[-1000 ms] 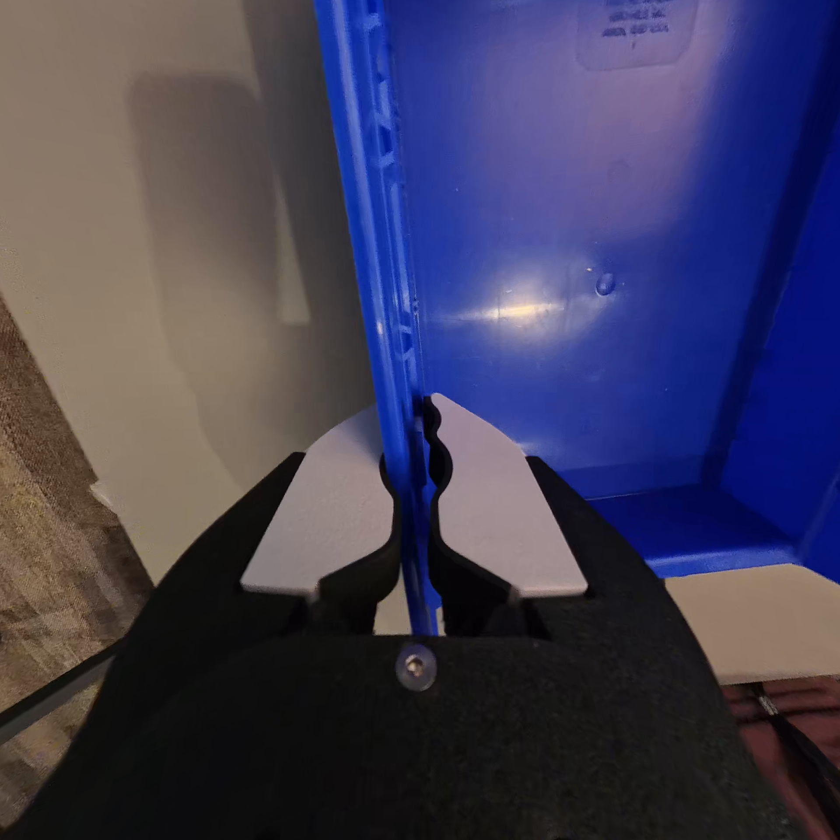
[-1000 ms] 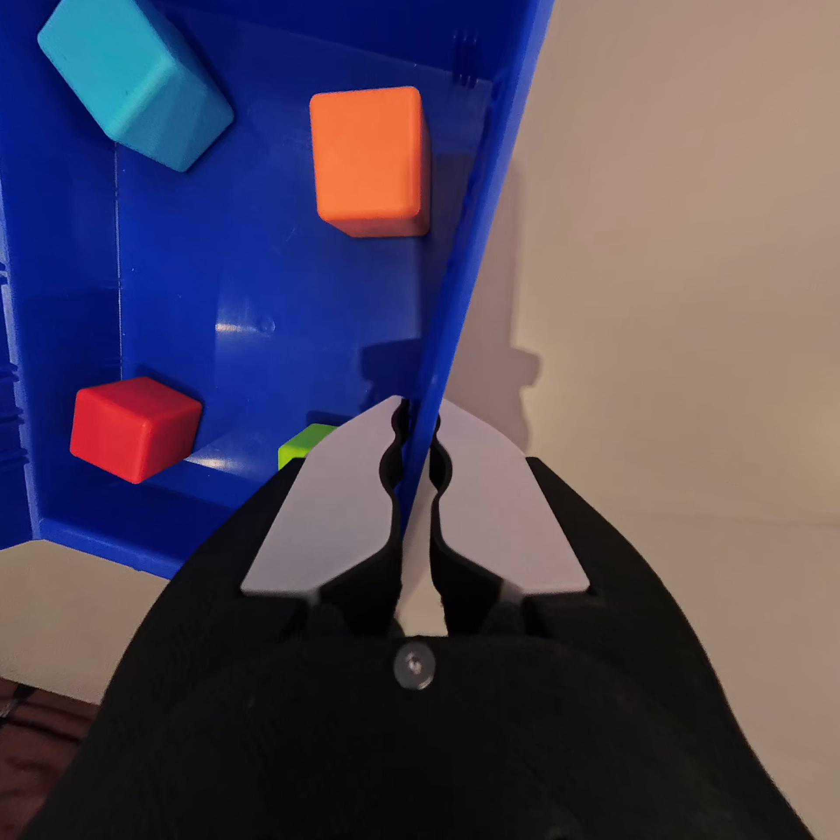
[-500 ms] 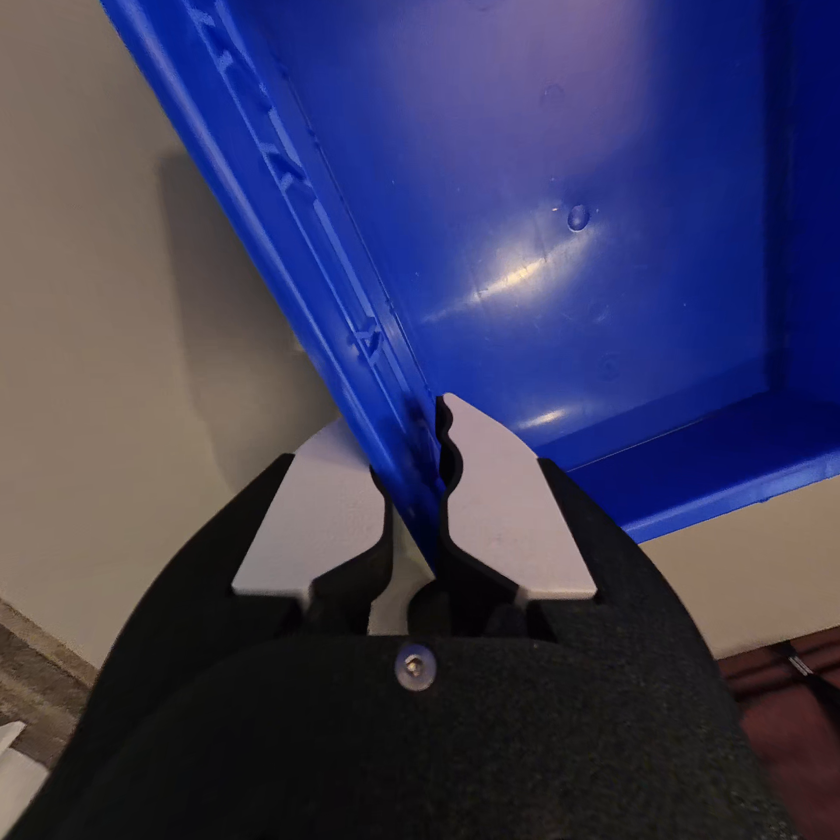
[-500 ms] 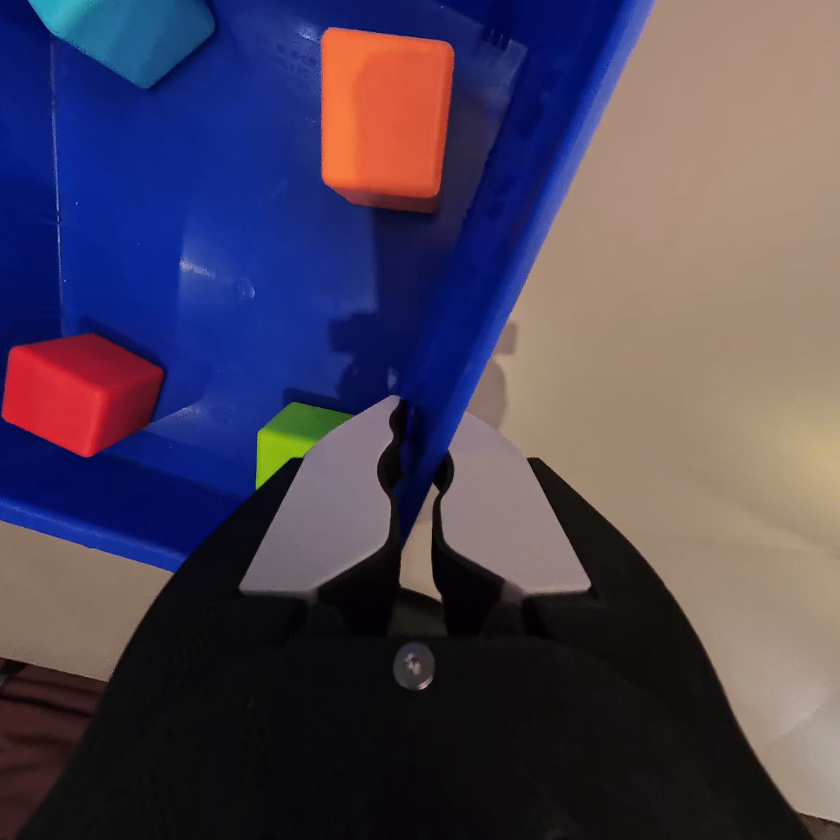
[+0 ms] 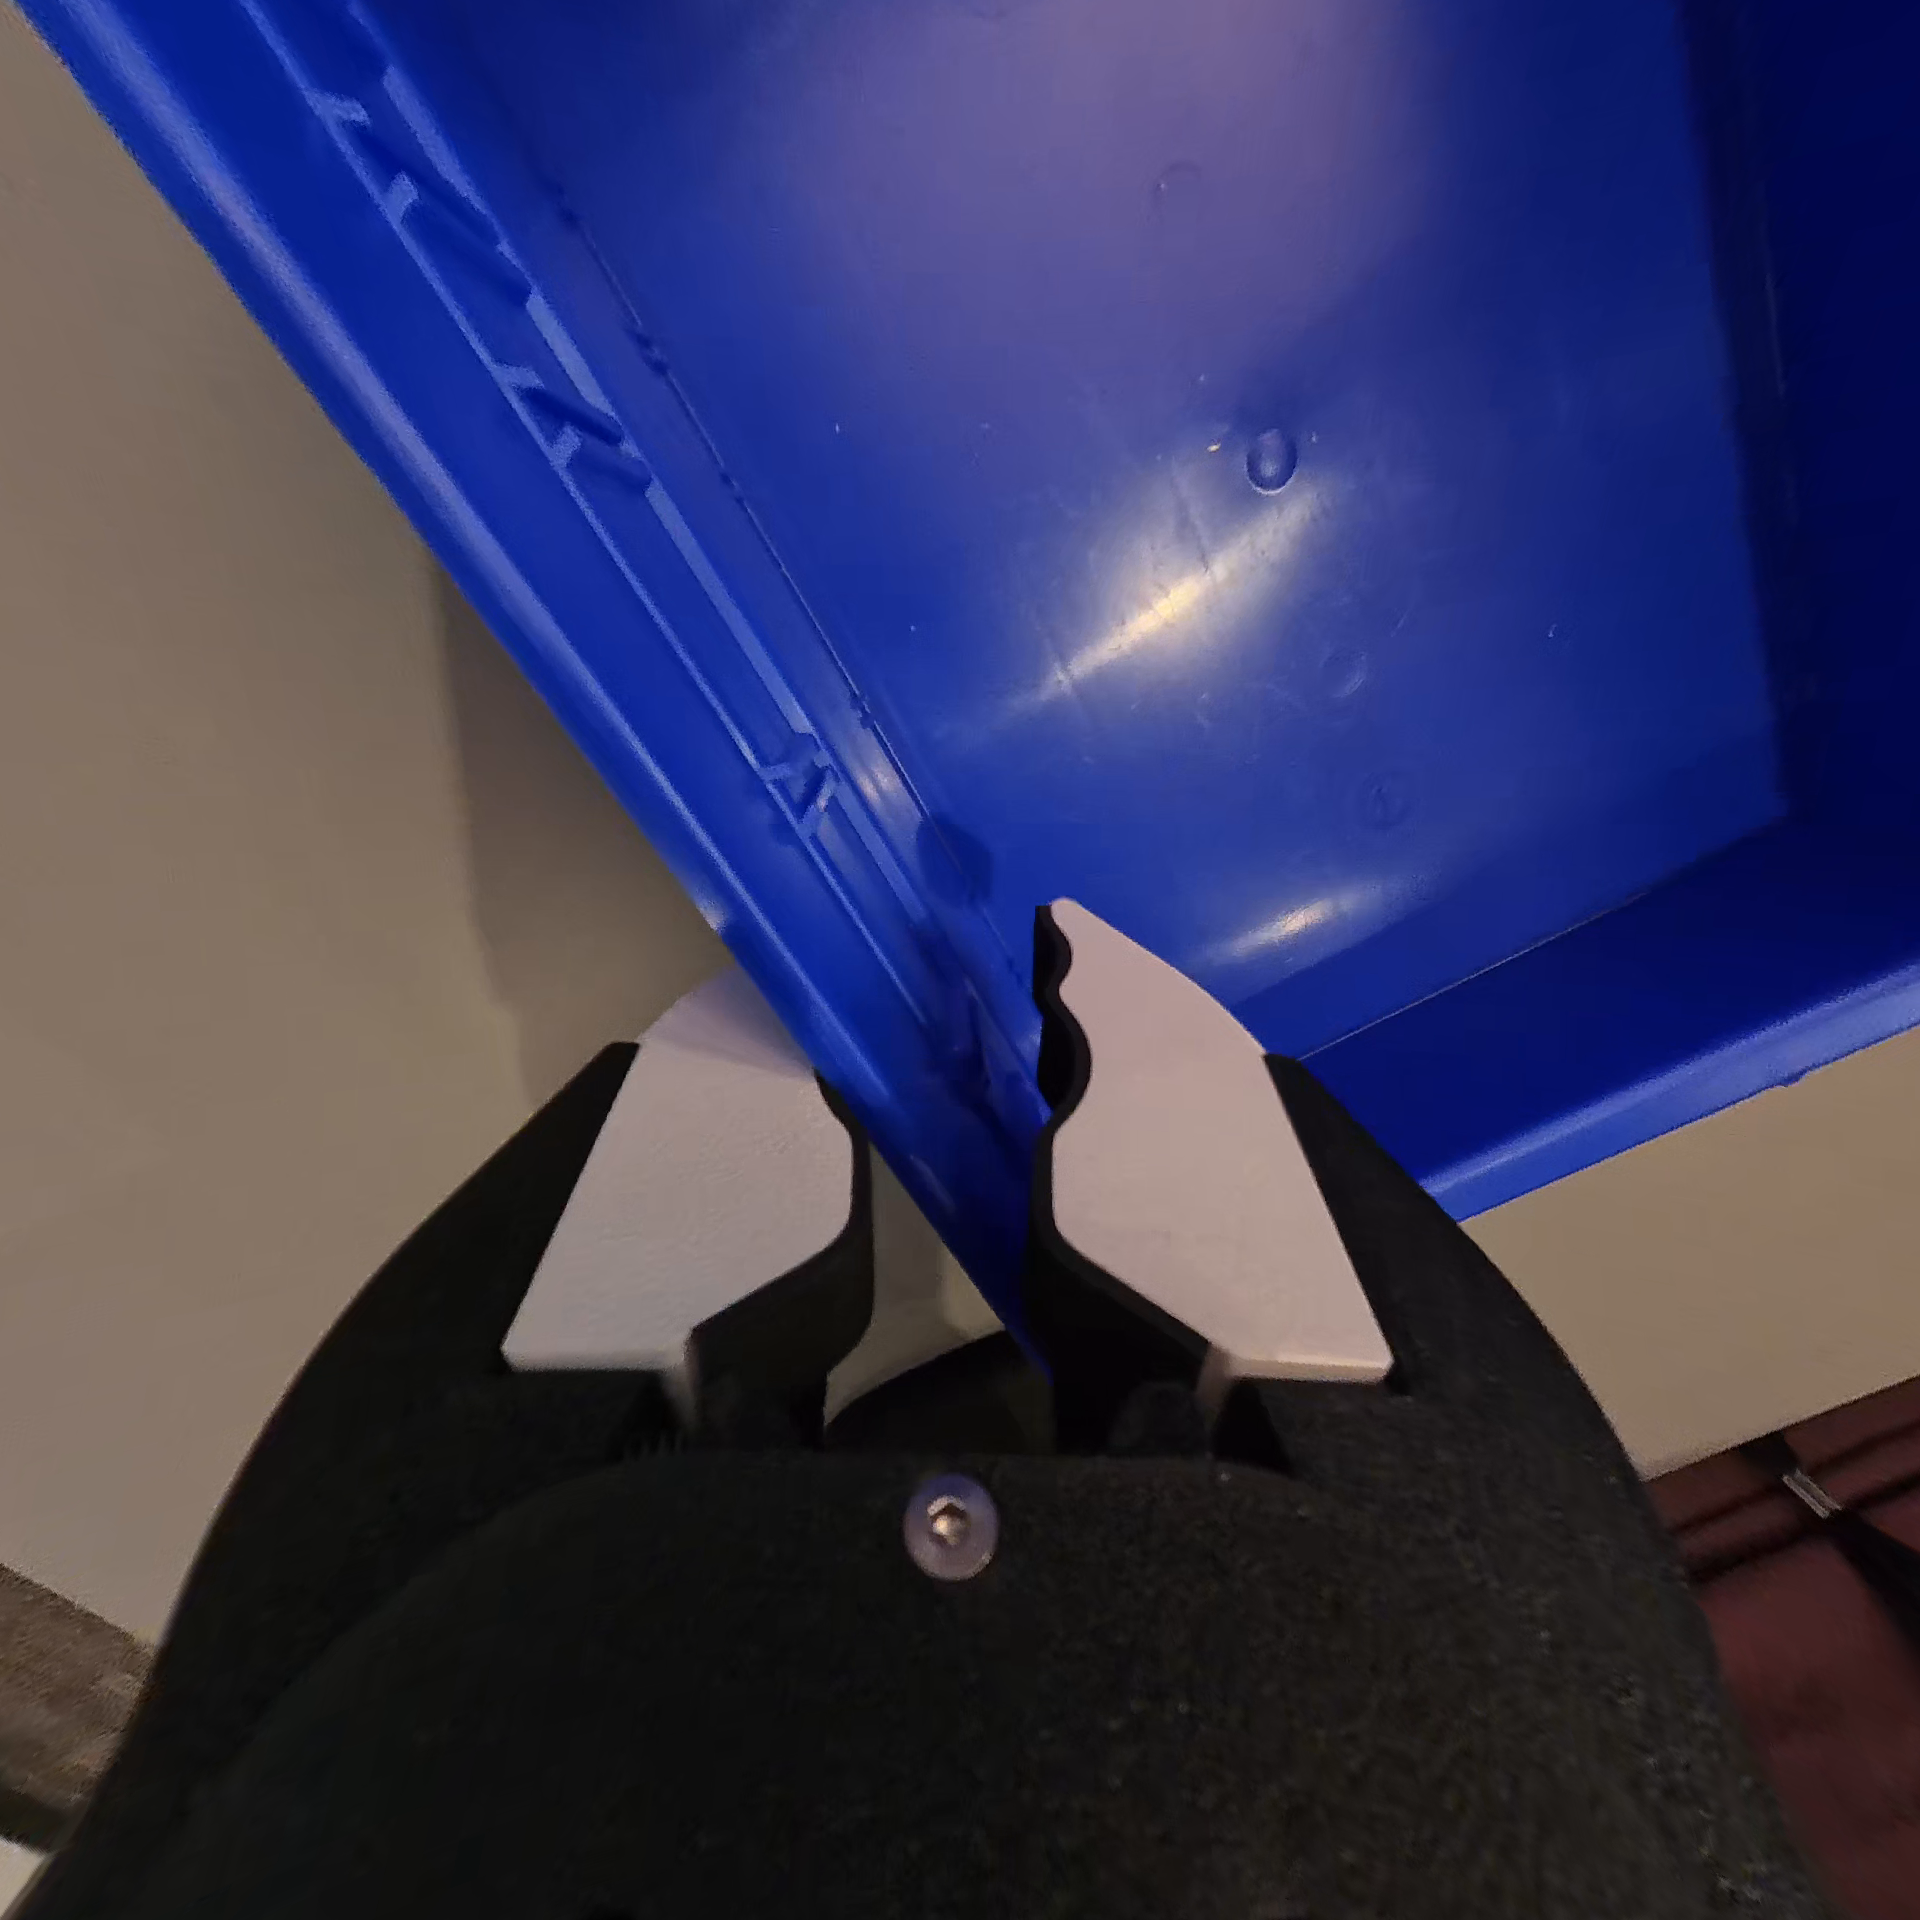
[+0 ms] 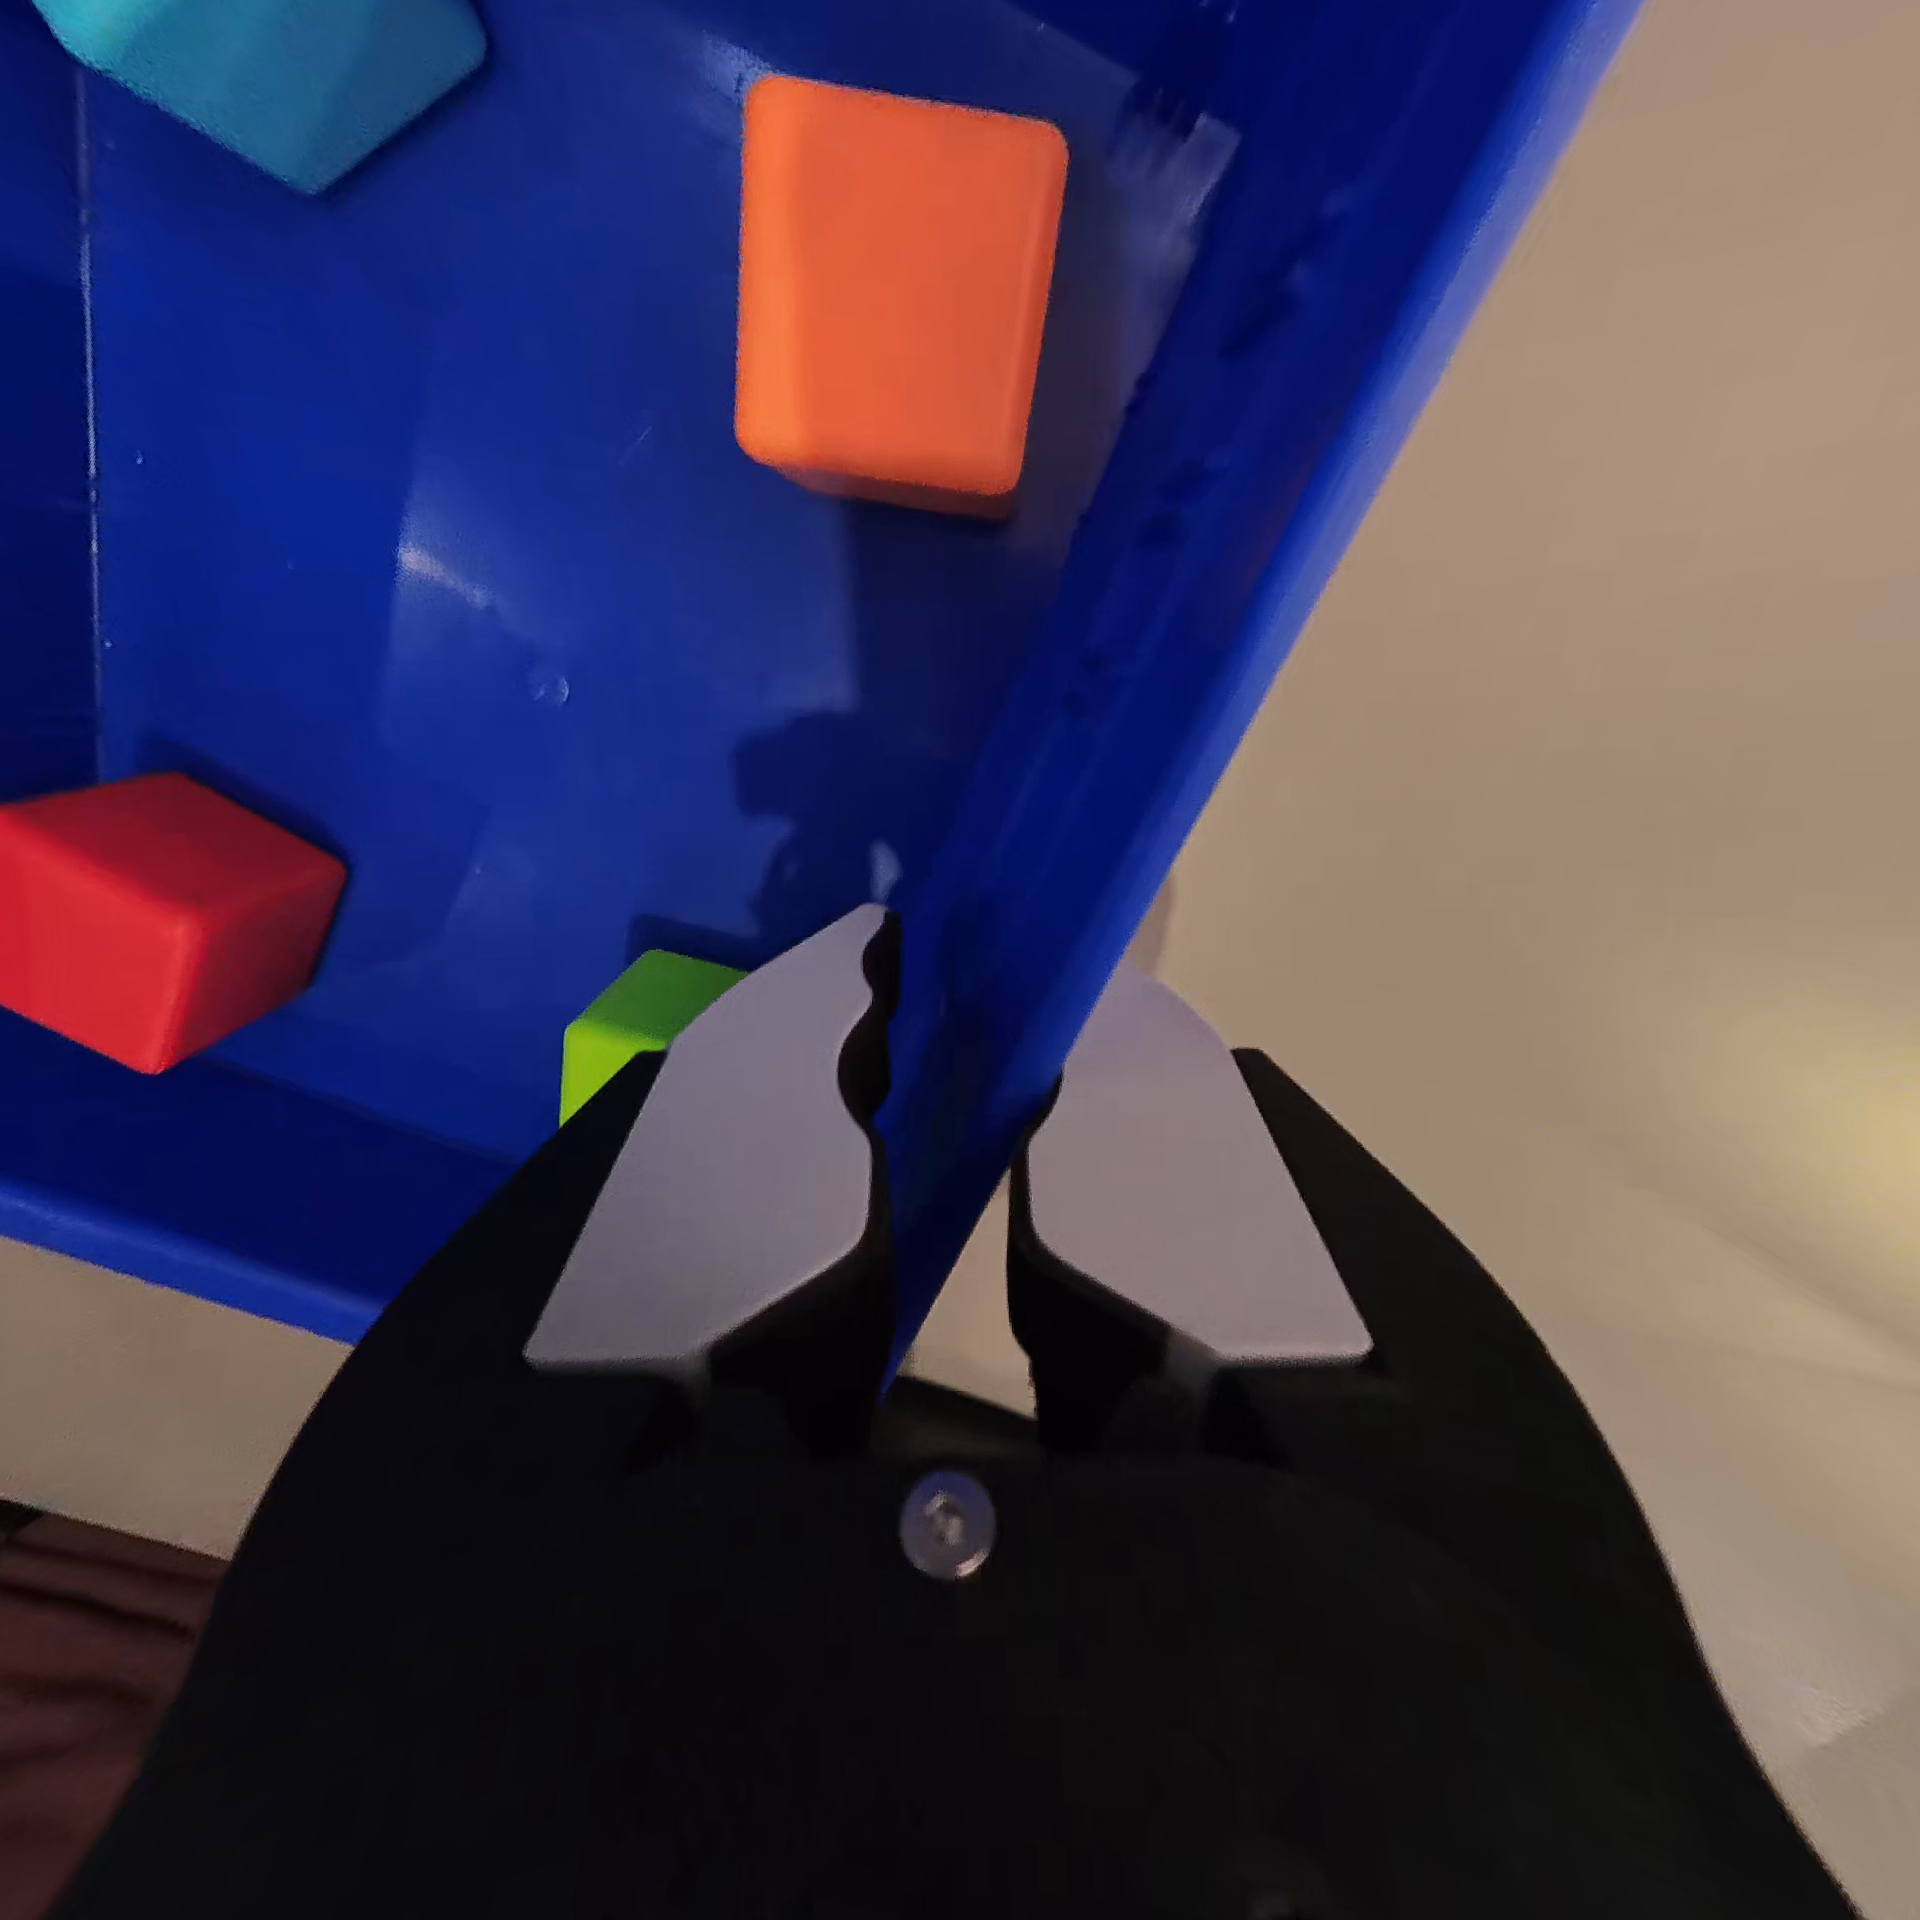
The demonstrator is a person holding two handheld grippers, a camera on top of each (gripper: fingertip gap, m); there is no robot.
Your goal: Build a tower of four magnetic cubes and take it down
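Two tools grip the same blue bin, one on each side wall. The left tool (image 5: 940, 1049) is closed on the bin's (image 5: 1195, 364) left wall, one pale finger outside the ribbed rim and the other inside the tub; the wall runs slanted between them. In that view the bin's inner floor is bare glossy plastic with a bright reflection. The beige surface (image 5: 208, 779) lies beyond the bin, and a dark reddish strip with a cable shows at the lower right edge.

The right tool (image 6: 977, 1039) is clamped on the opposite wall of the blue bin (image 6: 1195, 727), its left finger inside and its right finger outside, the wall slanting up to the right between them. Four cubes sit on the bin's floor, all apart from each other. The orange cube (image 6: 899, 286) lies near the gripped wall, far from the tool. The teal cube (image 6: 281, 73) is at the top left, cut by the frame edge. The red cube (image 6: 156, 914) rests by the near left corner. The green cube (image 6: 634, 1023) is just beside the tool's inner finger, partly hidden behind it. The picture is slightly blurred.
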